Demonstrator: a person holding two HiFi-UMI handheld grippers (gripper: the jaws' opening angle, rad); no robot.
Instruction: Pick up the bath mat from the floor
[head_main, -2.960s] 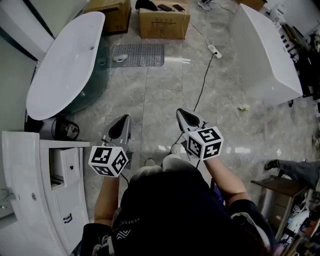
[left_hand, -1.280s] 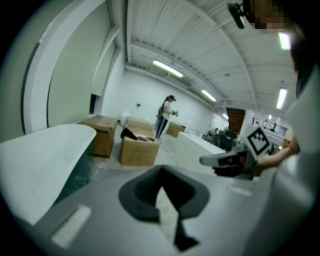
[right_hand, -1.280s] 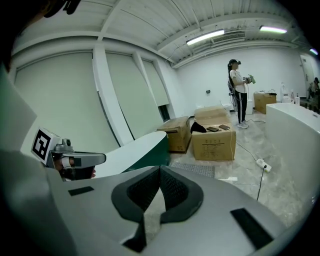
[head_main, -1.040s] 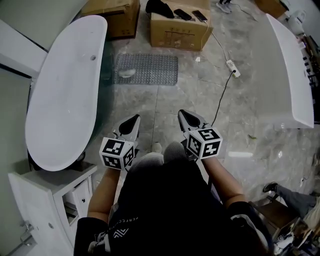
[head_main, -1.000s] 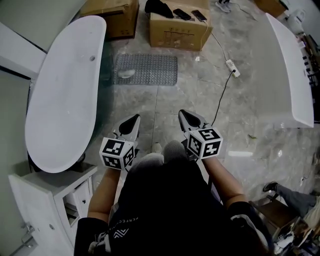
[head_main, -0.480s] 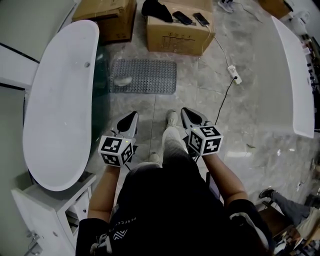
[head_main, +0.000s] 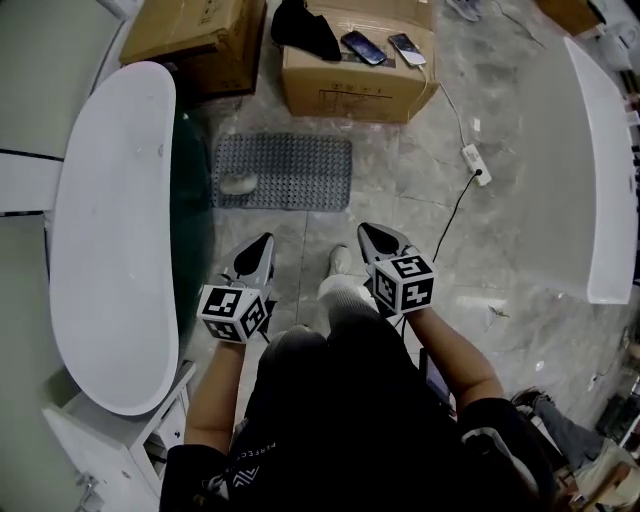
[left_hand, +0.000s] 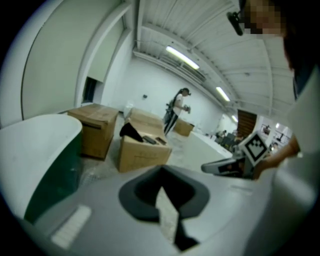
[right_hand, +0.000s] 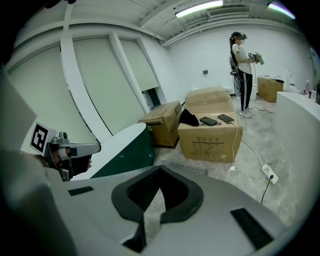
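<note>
The bath mat (head_main: 283, 172) is a grey, bumpy rectangle lying flat on the marble floor between the bathtub and a cardboard box. In the right gripper view only a thin strip of the mat (right_hand: 180, 165) shows beyond the jaws. My left gripper (head_main: 260, 246) and right gripper (head_main: 370, 234) are held side by side above the floor, a short way before the mat's near edge. Both point toward it and touch nothing. The left gripper (left_hand: 161, 169) has its jaws together with nothing in them. So does the right gripper (right_hand: 161, 167).
A white bathtub (head_main: 105, 240) with a dark green side runs along the left. Two cardboard boxes (head_main: 355, 70) stand just past the mat, with phones on one. A power strip (head_main: 473, 162) and its cable lie to the right. Another white tub (head_main: 600, 150) is at far right. A small pale object (head_main: 238, 183) lies on the mat.
The person has stepped forward, so the mat and boxes lie closer to both grippers. Both grippers keep the same side-by-side pose with jaws shut.
</note>
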